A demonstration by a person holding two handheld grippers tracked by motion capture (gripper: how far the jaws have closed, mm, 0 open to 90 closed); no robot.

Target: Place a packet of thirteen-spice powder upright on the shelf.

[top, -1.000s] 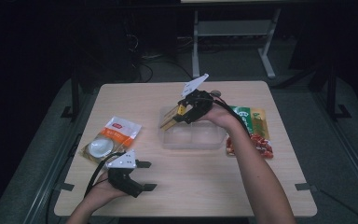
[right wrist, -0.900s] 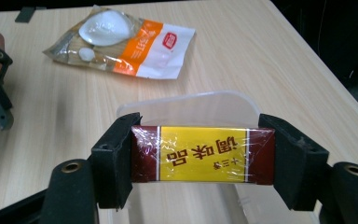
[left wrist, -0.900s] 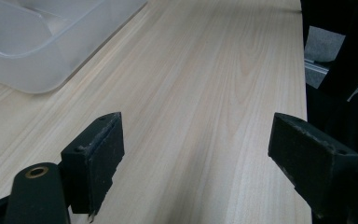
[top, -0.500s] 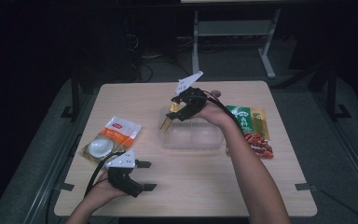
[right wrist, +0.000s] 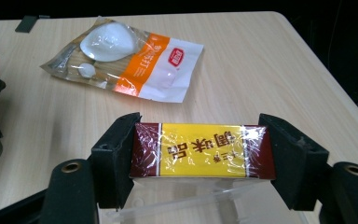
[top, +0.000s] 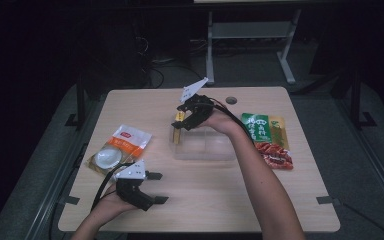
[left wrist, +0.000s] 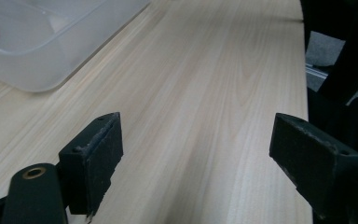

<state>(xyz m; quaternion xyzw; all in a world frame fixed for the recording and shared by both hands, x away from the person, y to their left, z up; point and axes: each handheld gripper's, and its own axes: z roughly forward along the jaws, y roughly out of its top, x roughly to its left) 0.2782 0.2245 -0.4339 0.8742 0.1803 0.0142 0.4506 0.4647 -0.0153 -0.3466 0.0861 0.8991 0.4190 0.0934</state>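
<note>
**Carrying the yellow box over the bin**

High view: I am holding the right gripper [top: 184, 121] a little above centre frame, at the upper left corner of the clear bin [top: 203, 147]. Its jaws are clamping a small yellow box [top: 179, 120] by its two ends. I judge this to be the carry step: the box is lifted and hanging at the bin's edge, not yet set down. My right forearm is reaching up from the lower right, wrist bent so the jaws are pointing left and down. The left gripper [top: 153, 187] is resting on the table [top: 215, 200] at lower left, jaws wide apart and pointing right, with nothing in them. An orange pouch [top: 118, 147] is lying just above it, and a green pack [top: 262, 130] and a red pack [top: 276, 154] are lying right of the bin.

Left gripper view: I am seeing its two pads standing far apart over bare wood, with the bin's [left wrist: 37, 51] wall in the upper left corner.

Right gripper view: the box [right wrist: 200, 150] is sitting crosswise at lower centre, a pad pressing each dark red end, the bin's rim [right wrist: 177, 203] directly beneath it. The pouch [right wrist: 126, 60] is lying at upper left.

Next, I think I am needing to bring the box fully over the bin's opening, lower it inside, and only then part the jaws.
</note>
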